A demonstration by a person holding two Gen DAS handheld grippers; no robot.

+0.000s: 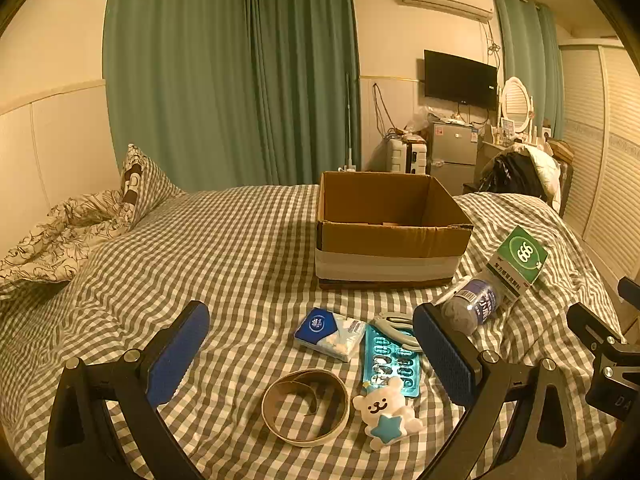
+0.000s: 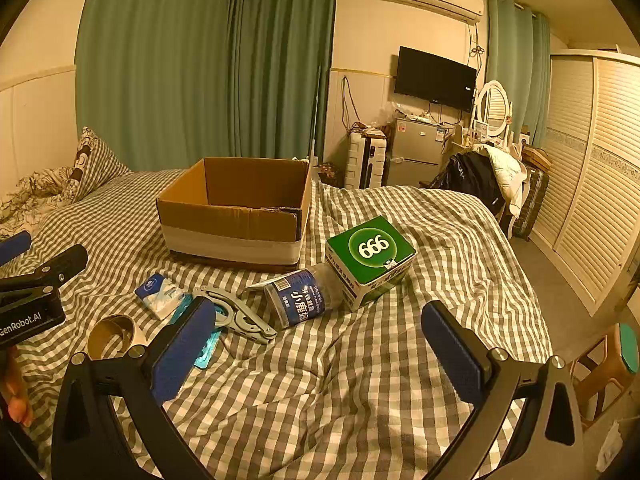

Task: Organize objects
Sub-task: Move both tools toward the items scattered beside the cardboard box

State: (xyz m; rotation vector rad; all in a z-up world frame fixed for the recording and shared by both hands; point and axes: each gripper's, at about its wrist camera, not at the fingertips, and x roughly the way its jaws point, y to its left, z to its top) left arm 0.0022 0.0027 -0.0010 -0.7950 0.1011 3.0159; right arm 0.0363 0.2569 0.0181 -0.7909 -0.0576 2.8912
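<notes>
An open cardboard box (image 1: 384,236) (image 2: 236,216) stands on the checked bed. In front of it lie a tissue pack (image 1: 330,333) (image 2: 160,290), a teal blister pack (image 1: 390,362), a grey folding hanger (image 2: 236,314), a tape ring (image 1: 306,406) (image 2: 112,336), a bear keychain (image 1: 388,412), a clear jar with a blue label (image 1: 474,306) (image 2: 302,298) and a green box (image 1: 520,258) (image 2: 370,258). My left gripper (image 1: 312,352) hovers open over the small items. My right gripper (image 2: 320,352) hangs open over bare bedding, right of the hanger.
Crumpled bedding and a pillow (image 1: 80,216) lie at the far left. Beyond the bed stand a fridge (image 2: 414,152), a suitcase (image 2: 366,162), a chair with clothes (image 2: 490,176) and a louvred wardrobe (image 2: 592,168). A stool (image 2: 608,364) stands by the bed's right edge.
</notes>
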